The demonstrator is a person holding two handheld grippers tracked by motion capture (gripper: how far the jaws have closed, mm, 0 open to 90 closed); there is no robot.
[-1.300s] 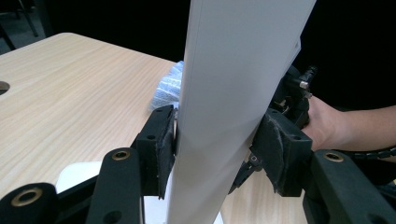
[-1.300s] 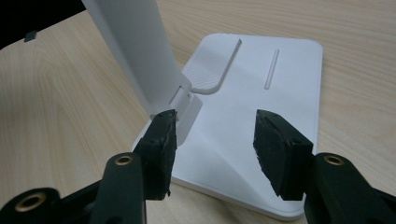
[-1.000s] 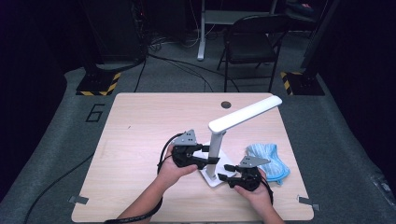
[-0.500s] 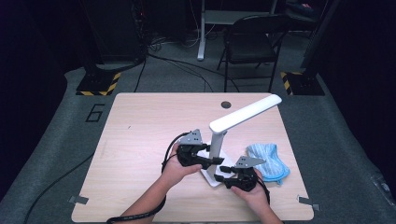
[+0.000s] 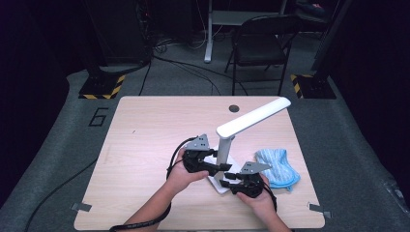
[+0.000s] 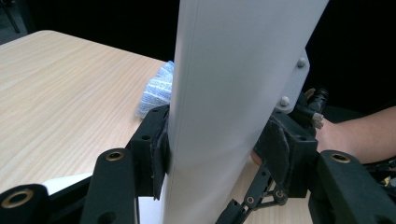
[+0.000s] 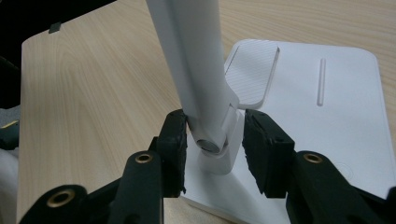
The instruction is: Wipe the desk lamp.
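The left hand-held gripper [image 6: 210, 158] grasps the upright post [image 6: 233, 93] of the white desk lamp [image 5: 241, 130], one pad pressed flat on each face. The right hand-held gripper [image 7: 215, 140] has just been closing around the hinge [image 7: 210, 142] at the post's foot; its left pad touches the joint, while a small gap shows at the other pad, so it is not yet clenched. Beneath that hinge lies the lamp's white base [image 7: 327, 107], resting on the desk [image 5: 145, 135]. Beyond the right hand-held gripper sits a blue cloth [image 5: 278, 166], apart from the lamp. To fold or tilt the post well, the right jaws should probably seat squarely on the hinge and pin the base down, with the left guiding the post slowly so nothing slides.
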